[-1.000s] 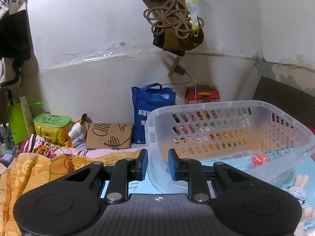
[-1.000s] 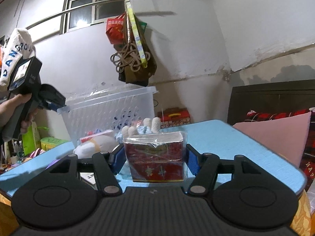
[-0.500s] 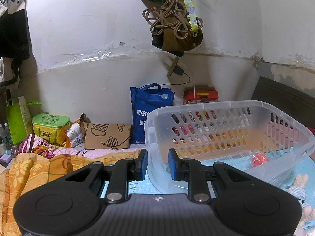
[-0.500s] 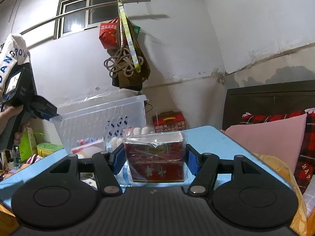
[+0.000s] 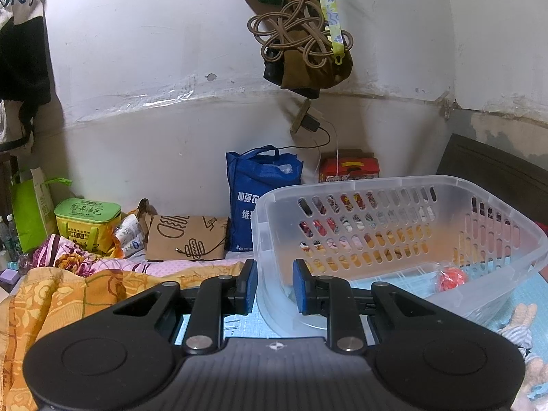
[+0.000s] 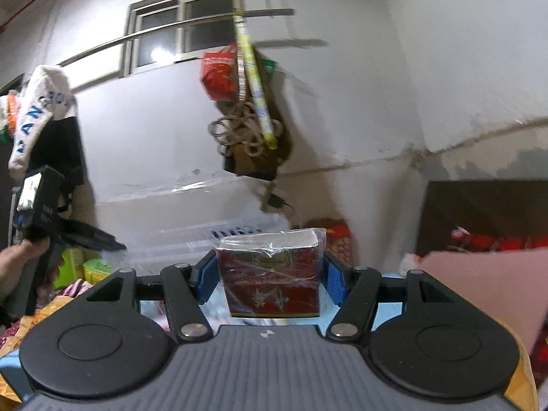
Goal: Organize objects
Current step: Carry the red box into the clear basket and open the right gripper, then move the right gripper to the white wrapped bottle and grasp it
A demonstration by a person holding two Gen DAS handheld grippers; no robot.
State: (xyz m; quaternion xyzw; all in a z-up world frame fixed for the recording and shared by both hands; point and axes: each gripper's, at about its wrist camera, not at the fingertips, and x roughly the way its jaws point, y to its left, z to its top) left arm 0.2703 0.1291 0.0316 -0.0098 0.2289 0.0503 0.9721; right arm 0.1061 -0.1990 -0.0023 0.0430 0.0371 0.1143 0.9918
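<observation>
A clear plastic basket [image 5: 394, 185] stands tilted on the blue mat, with a small red thing [image 5: 450, 279] lying inside. My left gripper [image 5: 274, 286] is shut on the basket's near-left rim corner. In the right wrist view that same left gripper [image 6: 118, 246], held in a person's hand, meets the basket [image 6: 191, 239] at its corner. My right gripper [image 6: 269, 274] is shut on a dark red box [image 6: 270, 270] wrapped in clear film. It holds the box in the air, near the basket and about level with its rim.
A plush toy [image 5: 524, 318] lies on the blue mat right of the basket. Behind it stand a blue bag [image 5: 260, 198], a red carton [image 5: 349, 169], a brown paper bag [image 5: 186, 238] and a green box [image 5: 87, 219]. Orange bedding [image 5: 51, 294] lies left, a pink pillow [image 6: 479, 291] right.
My right gripper has risen with the red box, so the basket and mat sit lower in its view, which is now blurred. The left gripper and basket have stayed put.
</observation>
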